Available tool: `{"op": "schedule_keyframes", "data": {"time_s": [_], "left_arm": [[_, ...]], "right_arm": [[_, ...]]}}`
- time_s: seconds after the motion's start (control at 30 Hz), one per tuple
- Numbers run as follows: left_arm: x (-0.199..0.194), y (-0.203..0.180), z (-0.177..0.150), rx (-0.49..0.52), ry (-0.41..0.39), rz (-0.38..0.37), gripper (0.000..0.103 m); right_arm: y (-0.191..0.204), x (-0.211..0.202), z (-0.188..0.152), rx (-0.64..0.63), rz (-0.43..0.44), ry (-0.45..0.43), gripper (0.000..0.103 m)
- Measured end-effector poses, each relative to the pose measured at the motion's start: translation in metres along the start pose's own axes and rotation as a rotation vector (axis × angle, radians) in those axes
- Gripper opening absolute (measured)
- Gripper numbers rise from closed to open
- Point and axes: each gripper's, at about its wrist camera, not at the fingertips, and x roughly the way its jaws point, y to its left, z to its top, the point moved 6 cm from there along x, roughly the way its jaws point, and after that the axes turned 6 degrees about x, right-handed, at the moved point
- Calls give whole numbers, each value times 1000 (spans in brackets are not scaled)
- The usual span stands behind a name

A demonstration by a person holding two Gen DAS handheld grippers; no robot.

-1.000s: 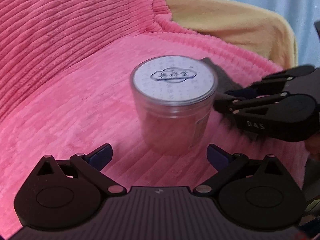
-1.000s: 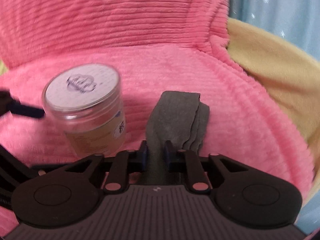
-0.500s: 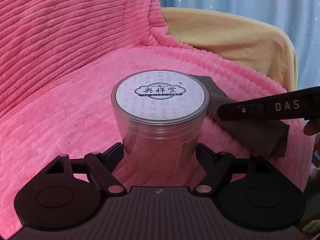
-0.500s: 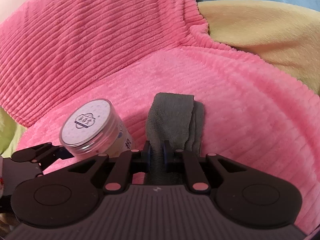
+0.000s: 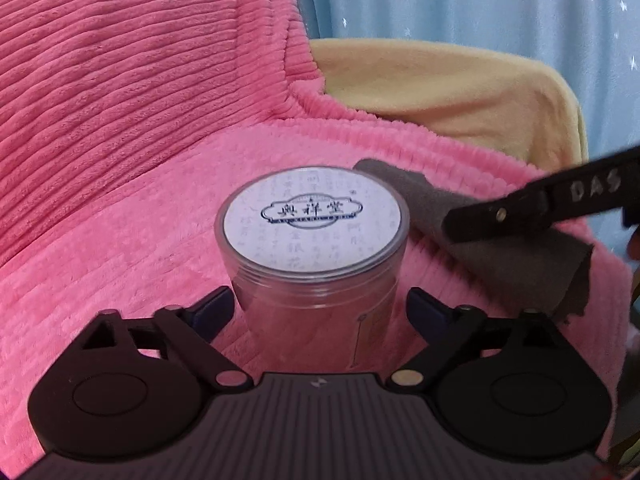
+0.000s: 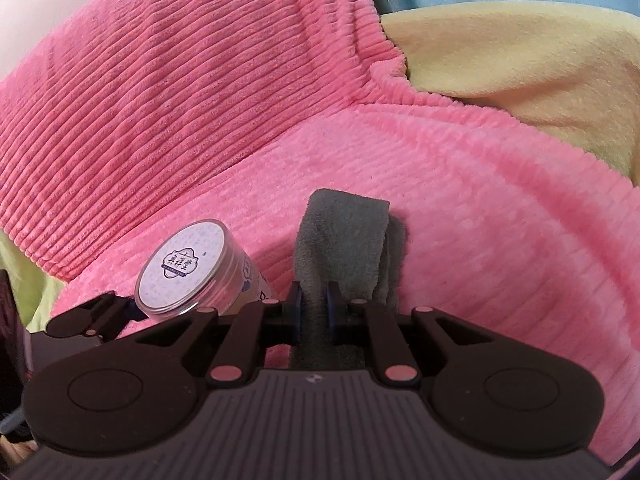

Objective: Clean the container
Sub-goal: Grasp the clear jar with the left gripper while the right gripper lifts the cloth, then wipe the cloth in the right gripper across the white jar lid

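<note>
On the pink blanket (image 5: 120,184), the clear jar (image 5: 316,280) stands between the left gripper's (image 5: 320,308) spread fingers. At 3 o'clock, the right gripper (image 6: 314,306) pinches a grey cloth (image 6: 340,240). Light, slick plastic probably; grip the wall below the lid.

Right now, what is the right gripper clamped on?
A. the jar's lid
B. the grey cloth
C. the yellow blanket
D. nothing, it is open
B: in the right wrist view the right gripper has its fingers pinched shut on a fold of the grey cloth, while the clear jar stands off to its left, between the open fingers of the left gripper.
</note>
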Motion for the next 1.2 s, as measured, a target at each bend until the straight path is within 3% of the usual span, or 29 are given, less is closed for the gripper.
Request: {"op": "schedule_keyframes", "data": {"time_s": [0.2,0.37,0.5,0.73,0.97,1.2], "left_arm": [[-17,-4,-6,68,3,-25,84],[-54,-9,-24,147,19,-80,84],[-72,-7,-42,149,31,-100,84],[-71,7,-47,97,-7,-75,87],[-65,0,-47,142,-41,-35,85],[-62,-6,-49,175,-44,-10,85]], "right_arm": [[2,-18,3,-26,68,-21,9],[24,-49,-1,-108,258,-20,9],[60,-65,-19,-271,397,29,9],[99,-37,-57,-470,384,184,9],[97,-30,-55,-416,365,242,7],[101,-4,-48,-321,429,248,5]]}}
